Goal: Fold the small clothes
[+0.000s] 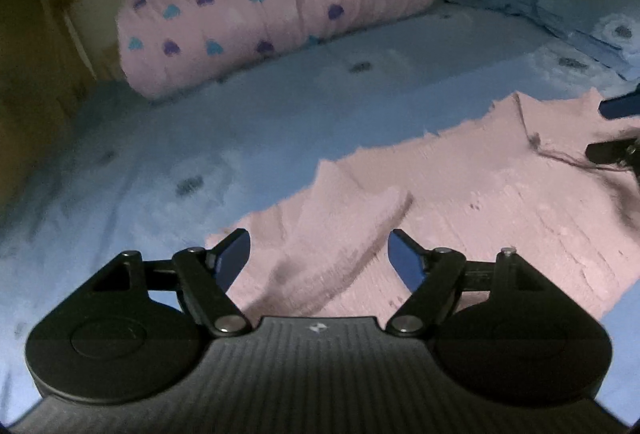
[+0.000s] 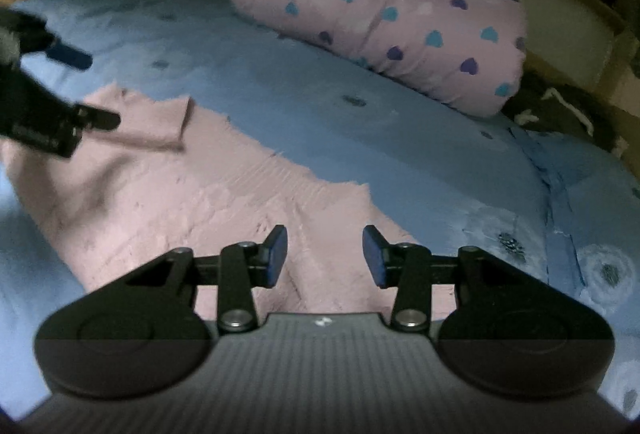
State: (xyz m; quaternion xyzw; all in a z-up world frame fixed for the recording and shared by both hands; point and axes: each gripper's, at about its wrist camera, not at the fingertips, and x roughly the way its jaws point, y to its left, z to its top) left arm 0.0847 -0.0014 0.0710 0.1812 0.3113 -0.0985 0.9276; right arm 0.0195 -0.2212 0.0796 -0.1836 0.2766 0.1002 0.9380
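— Left wrist view: left gripper (image 1: 319, 258) gapes wide, empty, over the pale pink knitted garment (image 1: 460, 201) spread on the blue floral bedsheet (image 1: 200, 137).
— Right wrist view: right gripper (image 2: 325, 258) stands partly open over that garment's hem, nothing between its pads.

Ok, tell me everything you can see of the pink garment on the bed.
The pale pink knitted garment lies spread on the blue flowered bedsheet, mostly flat with soft wrinkles. One sleeve-like end is folded back over the body in the right wrist view. A dark thread or stain marks it near one edge. Both sets of jaws stand open above it, gripping nothing.
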